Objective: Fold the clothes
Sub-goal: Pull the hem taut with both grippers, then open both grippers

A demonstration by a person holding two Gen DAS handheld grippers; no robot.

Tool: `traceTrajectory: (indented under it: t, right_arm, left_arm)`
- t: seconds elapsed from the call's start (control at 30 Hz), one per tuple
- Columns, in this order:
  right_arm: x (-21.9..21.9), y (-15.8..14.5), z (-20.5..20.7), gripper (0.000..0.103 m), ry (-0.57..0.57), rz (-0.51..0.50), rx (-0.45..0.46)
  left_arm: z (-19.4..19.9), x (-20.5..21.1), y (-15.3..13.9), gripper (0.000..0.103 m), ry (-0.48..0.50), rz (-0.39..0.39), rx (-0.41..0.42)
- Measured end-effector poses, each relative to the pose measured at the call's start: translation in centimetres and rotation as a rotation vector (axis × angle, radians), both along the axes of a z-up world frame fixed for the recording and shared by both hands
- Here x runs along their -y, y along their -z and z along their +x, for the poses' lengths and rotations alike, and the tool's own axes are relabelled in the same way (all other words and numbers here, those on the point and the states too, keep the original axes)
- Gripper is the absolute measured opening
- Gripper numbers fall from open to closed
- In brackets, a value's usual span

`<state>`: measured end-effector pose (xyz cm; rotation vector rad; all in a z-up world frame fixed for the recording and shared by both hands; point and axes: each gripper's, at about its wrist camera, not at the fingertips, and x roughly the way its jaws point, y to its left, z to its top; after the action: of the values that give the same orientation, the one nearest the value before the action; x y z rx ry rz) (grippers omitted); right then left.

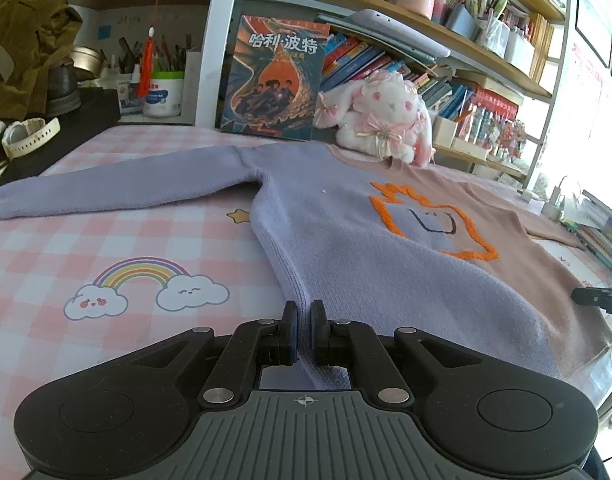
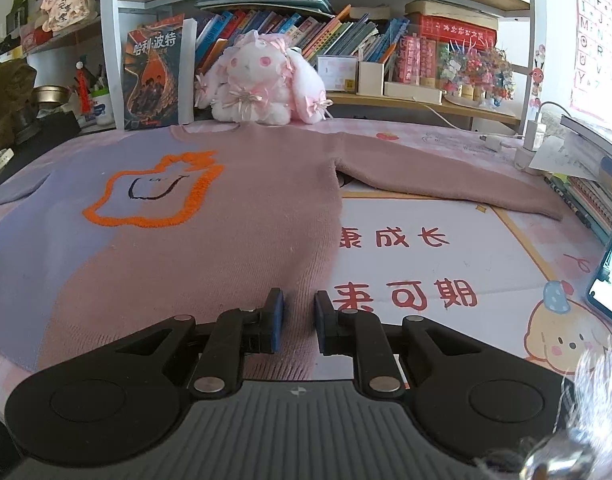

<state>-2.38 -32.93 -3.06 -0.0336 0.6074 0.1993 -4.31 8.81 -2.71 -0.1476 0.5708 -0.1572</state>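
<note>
The left gripper (image 1: 304, 314) is pinching the sweater (image 1: 386, 264) hem; the right gripper (image 2: 299, 306) is standing released over it, beside pens filling a cup (image 1: 163, 92).

Right claw (image 2: 299, 322) parted astride the sweater (image 2: 234, 232) hem edge

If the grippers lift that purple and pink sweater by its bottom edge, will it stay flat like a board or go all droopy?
Probably droopy. The sweater is soft knit lying limp on the table mat, and its hem already bunches into a ridge in the left gripper. The long sleeves would likely dangle. The fuzzy knit shouldn't slip easily. The right gripper has its jaws apart over the hem.
</note>
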Motion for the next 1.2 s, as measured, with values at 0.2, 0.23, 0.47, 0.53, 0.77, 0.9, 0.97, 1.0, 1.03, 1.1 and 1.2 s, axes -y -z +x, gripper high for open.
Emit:
traceTrajectory:
  t: [0.2, 0.23, 0.47, 0.53, 0.77, 0.9, 0.97, 1.0, 1.03, 1.1, 1.2]
  right_arm:
    - [-0.2, 0.0, -0.2, 0.016, 0.004, -0.008, 0.006]
    - [-0.2, 0.0, -0.2, 0.017, 0.004, -0.009, 0.005]
    - [0.0, -0.4, -0.7, 0.035, 0.014, 0.014, 0.009]
    - [0.0, -0.5, -1.1, 0.038, 0.015, 0.02, 0.02]
    - [-1.1, -1.4, -2.2, 0.055, -0.007, 0.019, 0.061]
    - [-2.2, -2.1, -2.3, 0.07, -0.034, 0.011, 0.087]
    - [-2.9, -2.4, -2.3, 0.076, -0.048, 0.01, 0.099]
    - [-3.3, -2.5, -2.2, 0.078, -0.058, 0.009, 0.102]
    - [-3.7, -2.5, -2.1, 0.079, -0.068, 0.008, 0.105]
    - [-4.6, -2.5, -1.7, 0.084, -0.086, -0.001, 0.107]
    - [-6.2, -2.3, -0.9, 0.085, -0.118, -0.018, 0.104]
  left_arm:
    - [0.0, 0.1, -0.1, 0.006, -0.01, 0.001, -0.003]
    - [-0.1, 0.1, -0.2, 0.007, -0.013, 0.003, -0.005]
    - [-1.2, 0.5, -1.3, 0.013, -0.026, 0.035, 0.03]
    - [-1.6, 0.5, -1.6, 0.02, -0.029, 0.041, 0.045]
    - [-2.9, 0.5, -2.7, 0.043, -0.042, 0.062, 0.096]
    - [-3.1, -0.2, -2.8, 0.052, -0.066, 0.071, 0.103]
    - [-3.1, -0.7, -2.7, 0.057, -0.083, 0.077, 0.101]
    - [-3.2, -1.1, -2.6, 0.059, -0.092, 0.08, 0.099]
    - [-3.2, -1.5, -2.5, 0.06, -0.102, 0.082, 0.096]
    - [-3.1, -2.3, -2.4, 0.06, -0.12, 0.087, 0.092]
    - [-3.1, -3.5, -2.3, 0.061, -0.152, 0.091, 0.091]
